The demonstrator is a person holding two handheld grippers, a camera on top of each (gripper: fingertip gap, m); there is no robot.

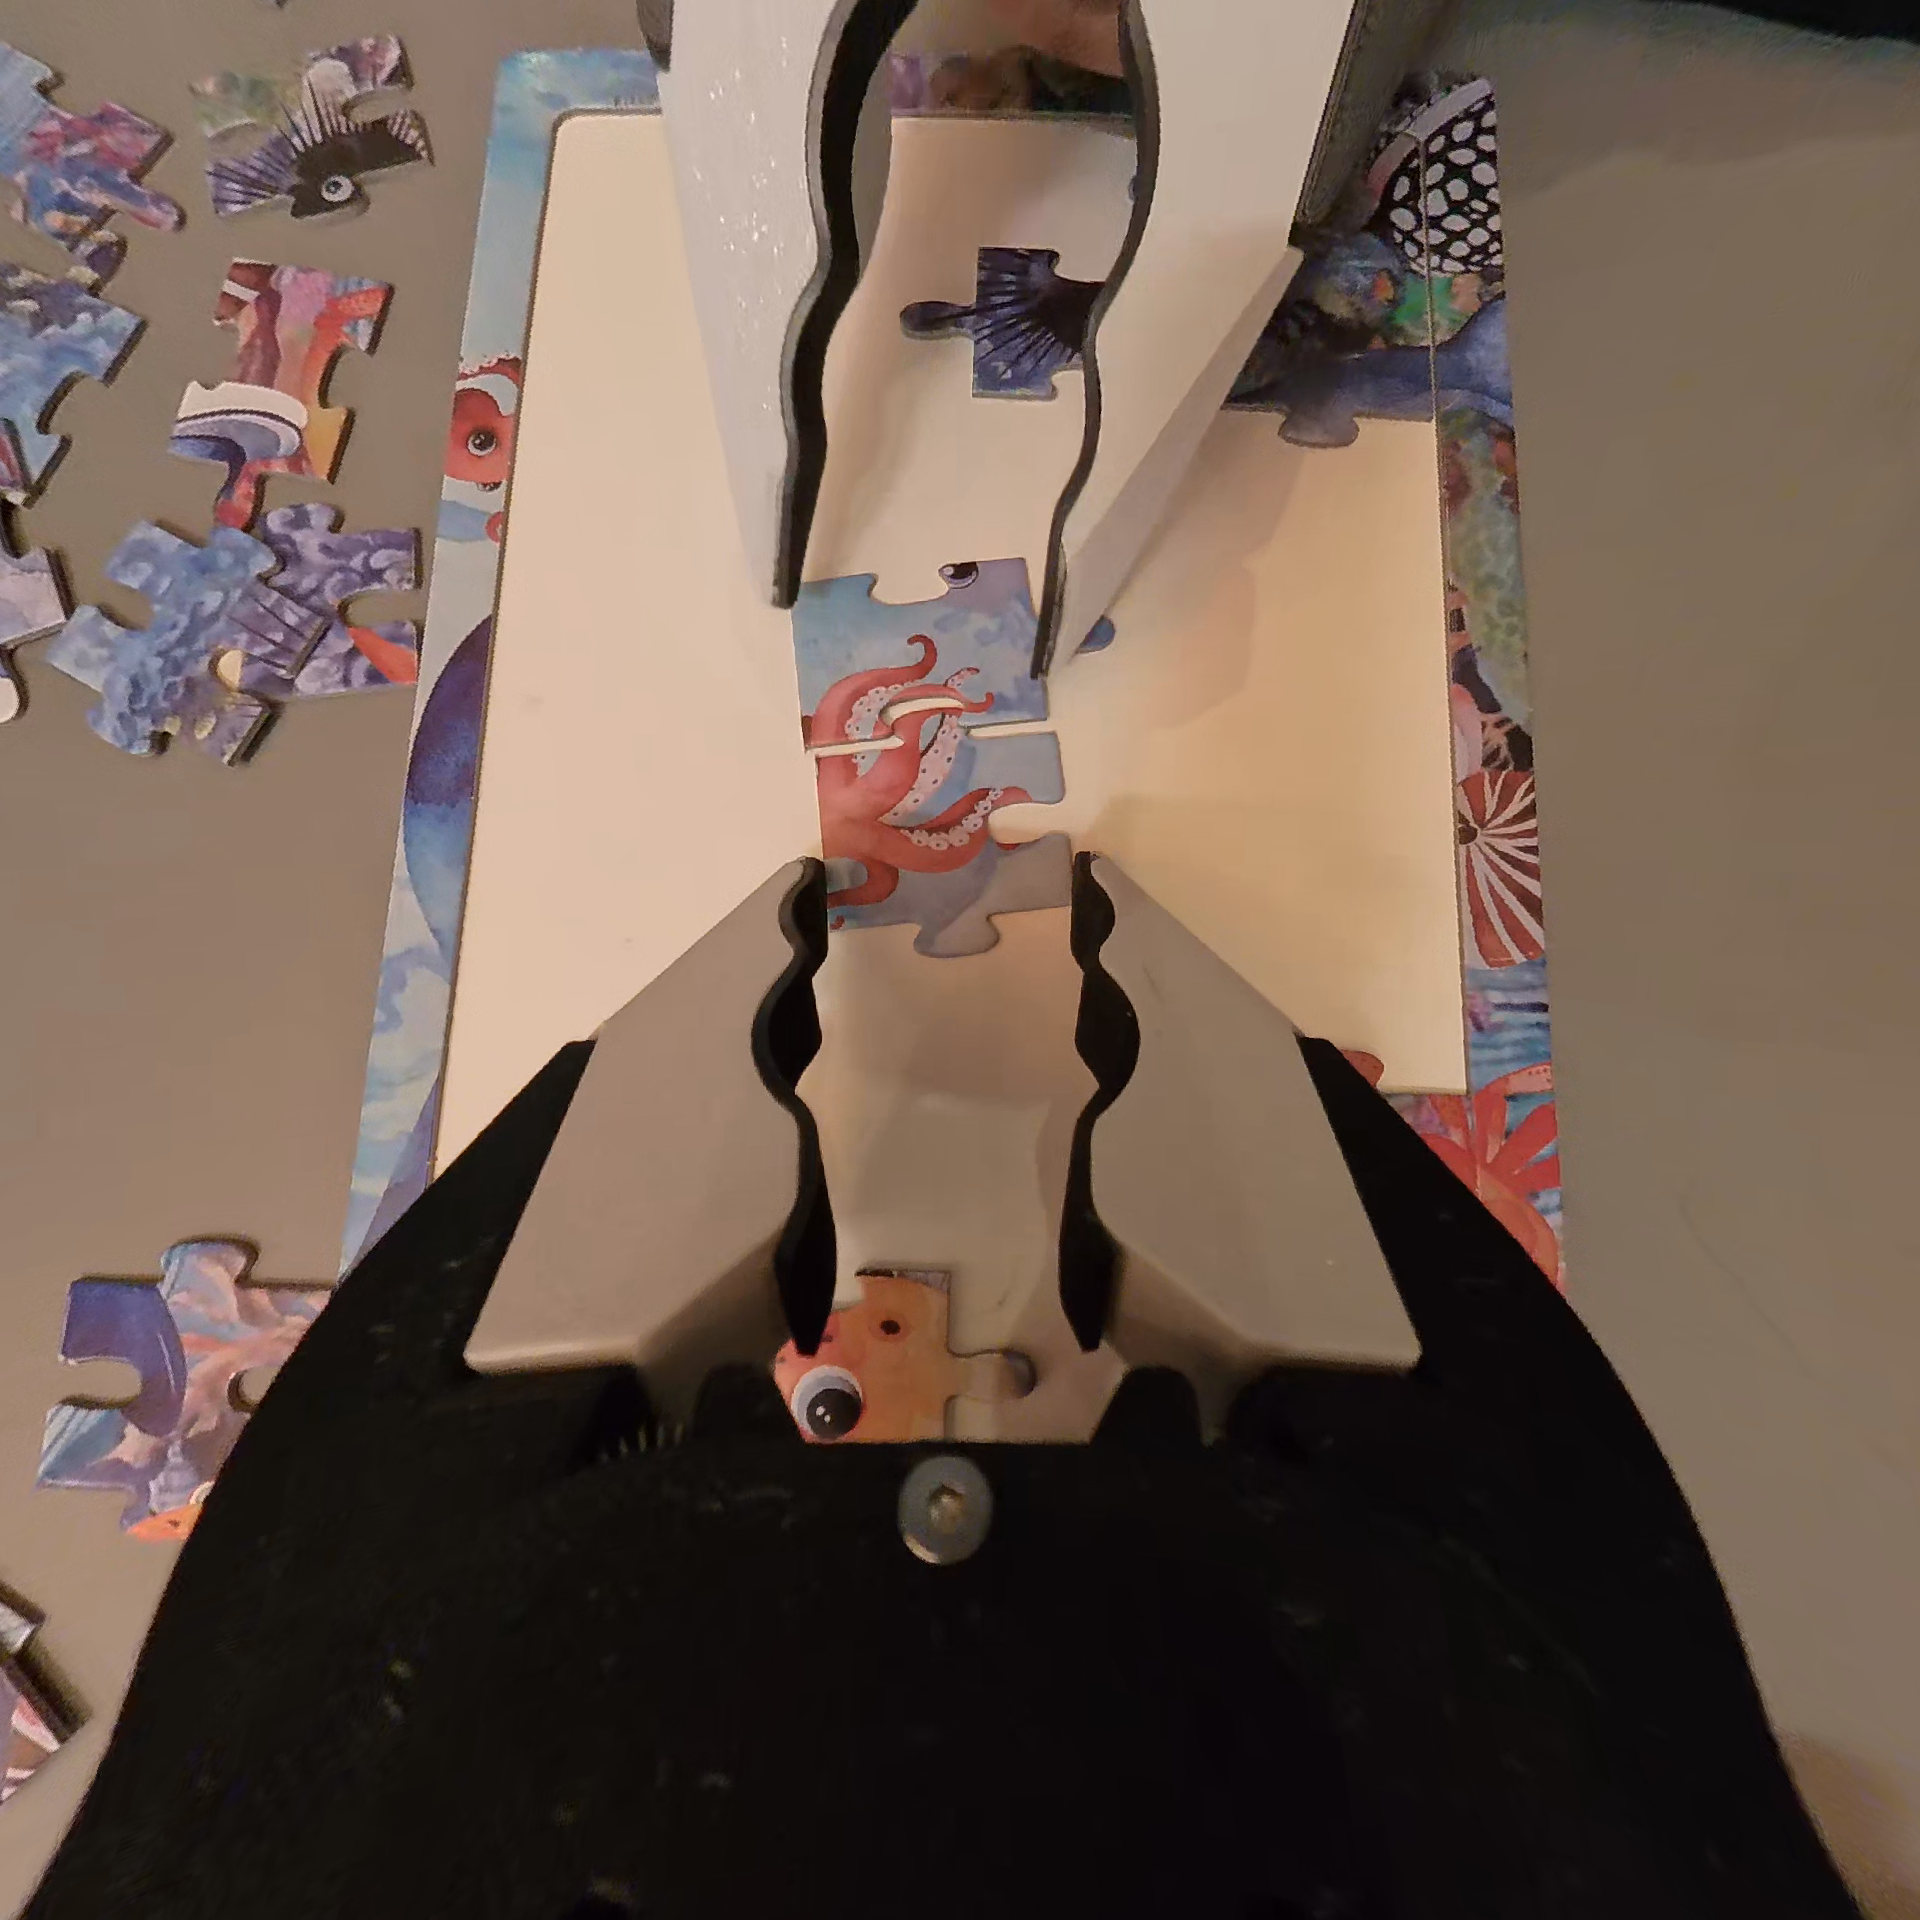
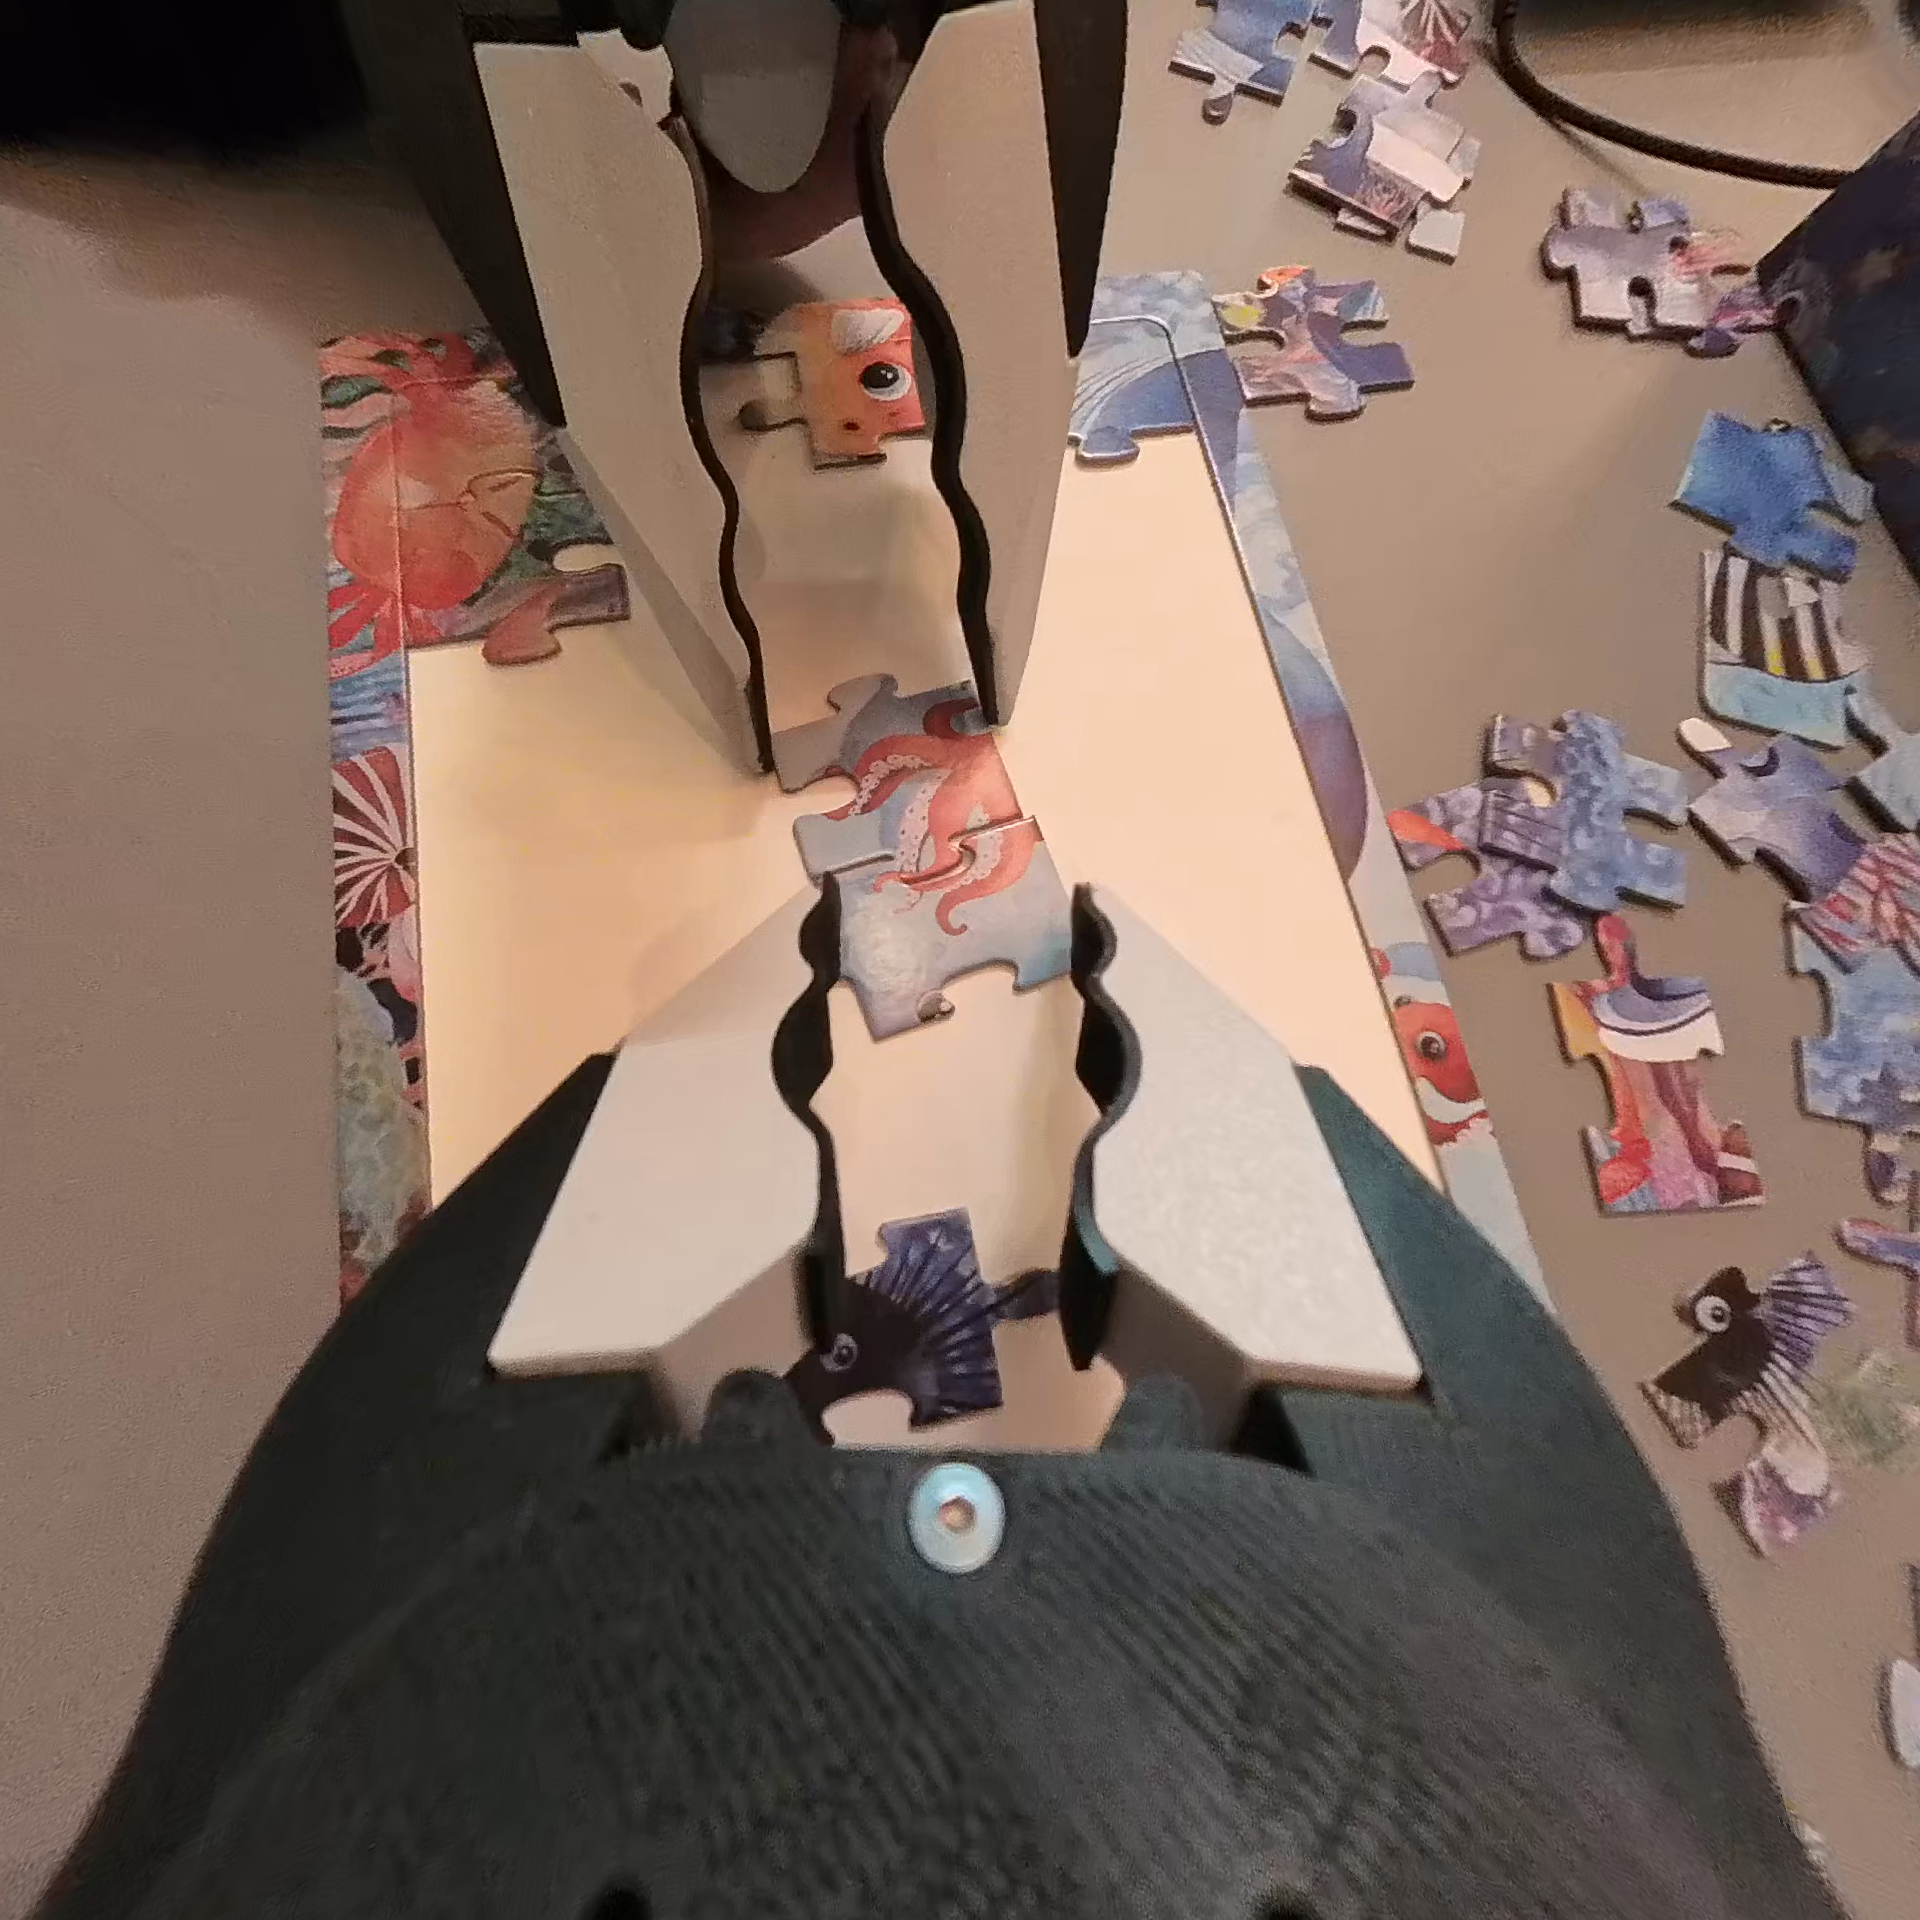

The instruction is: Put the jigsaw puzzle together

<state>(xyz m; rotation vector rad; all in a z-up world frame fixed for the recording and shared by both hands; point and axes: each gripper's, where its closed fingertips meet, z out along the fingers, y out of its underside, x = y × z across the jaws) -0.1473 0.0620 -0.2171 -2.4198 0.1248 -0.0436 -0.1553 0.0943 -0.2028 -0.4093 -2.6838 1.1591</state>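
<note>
octopus pieces [image 1: 930,748], two of them interlocked, lie mid-board on the cream puzzle tray [image 1: 623,623]. my left gripper [image 1: 948,883] straddles the near piece and my right gripper [image 2: 951,914] the far one, both with jaws apart. loose pieces [image 2: 1558,831] lie scattered off the tray's left side.

We see a grey table [image 2: 156,416] carrying the puzzle tray [image 1: 582,644], with loose puzzle pieces [image 1: 260,374] scattered just beside it and a black cable [image 2: 1621,125] at the edge.
</note>
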